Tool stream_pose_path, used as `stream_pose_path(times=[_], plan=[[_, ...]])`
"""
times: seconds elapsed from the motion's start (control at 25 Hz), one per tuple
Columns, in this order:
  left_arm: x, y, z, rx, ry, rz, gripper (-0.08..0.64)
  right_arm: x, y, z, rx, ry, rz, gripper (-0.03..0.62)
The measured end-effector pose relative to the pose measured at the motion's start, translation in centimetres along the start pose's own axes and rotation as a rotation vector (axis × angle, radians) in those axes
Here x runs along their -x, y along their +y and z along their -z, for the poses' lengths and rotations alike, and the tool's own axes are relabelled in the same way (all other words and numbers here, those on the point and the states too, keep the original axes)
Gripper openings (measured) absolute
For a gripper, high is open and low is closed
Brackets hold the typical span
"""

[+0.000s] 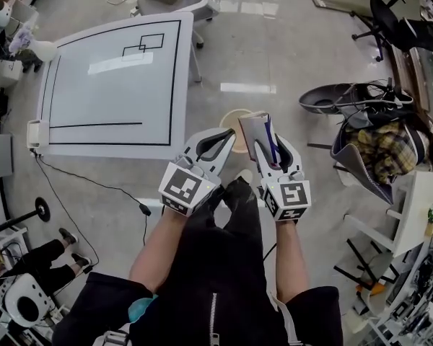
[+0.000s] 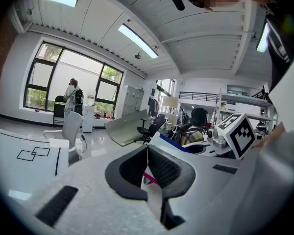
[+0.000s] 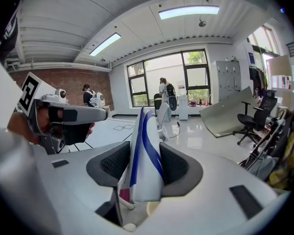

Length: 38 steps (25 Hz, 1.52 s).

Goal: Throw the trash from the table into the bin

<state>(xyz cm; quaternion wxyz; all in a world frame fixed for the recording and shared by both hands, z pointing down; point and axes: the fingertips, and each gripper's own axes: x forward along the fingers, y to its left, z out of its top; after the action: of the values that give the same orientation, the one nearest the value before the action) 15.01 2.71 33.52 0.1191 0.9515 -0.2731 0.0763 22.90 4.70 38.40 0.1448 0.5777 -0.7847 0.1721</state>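
Observation:
My right gripper (image 1: 268, 148) (image 3: 143, 153) is shut on a flattened white carton with blue stripes (image 1: 257, 130) (image 3: 147, 180), which stands upright between the pads. Straight below it on the floor is a round cream bin (image 1: 231, 123), partly hidden by both grippers. Beside it, my left gripper (image 1: 227, 138) (image 2: 147, 148) has its fingertips touching and holds nothing. The white table (image 1: 115, 85) with black lines lies to the left, and its top looks bare.
A chair piled with clothes and a bag (image 1: 375, 150) stands at the right, with a white desk (image 1: 418, 200) below it. A black cable (image 1: 94, 186) runs over the floor by the table. A seated person's legs (image 1: 43, 254) show at the lower left.

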Motion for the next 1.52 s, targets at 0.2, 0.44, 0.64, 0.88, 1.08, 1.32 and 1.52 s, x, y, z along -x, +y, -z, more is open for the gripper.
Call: stream_pose_path(times=[0.2, 0.44, 0.64, 0.88, 1.08, 1.32, 1.52], plan=[[-1.7, 0.2, 1.6, 0.009, 0.012, 0.017, 0.009, -1.6, -1.1, 1.1, -0.032, 0.003, 0.002, 0.19], [-3.8, 1.2, 5.1, 0.088, 0.056, -0.029, 0.009, -4.4, -2.9, 3.8, -0.059, 0.025, 0.002, 0.19], [-5.5, 1.2, 8.5, 0.065, 0.094, -0.039, 0.009, -6.5, -5.5, 6.2, -0.082, 0.048, 0.0, 0.189], [-7.0, 1.9, 11.6, 0.076, 0.115, -0.054, 0.009, -9.0, -7.8, 8.9, -0.12, 0.075, -0.004, 0.189], [-9.3, 3.5, 15.5, 0.086, 0.123, -0.088, 0.009, -11.8, -9.5, 12.4, -0.146, 0.104, -0.029, 0.189], [-11.3, 4.6, 20.6, 0.052, 0.145, -0.116, 0.009, -15.2, -10.9, 17.5, -0.171, 0.142, -0.042, 0.189], [-13.0, 5.8, 24.9, 0.083, 0.171, -0.145, 0.009, -17.5, -12.9, 21.3, -0.179, 0.151, -0.026, 0.189]])
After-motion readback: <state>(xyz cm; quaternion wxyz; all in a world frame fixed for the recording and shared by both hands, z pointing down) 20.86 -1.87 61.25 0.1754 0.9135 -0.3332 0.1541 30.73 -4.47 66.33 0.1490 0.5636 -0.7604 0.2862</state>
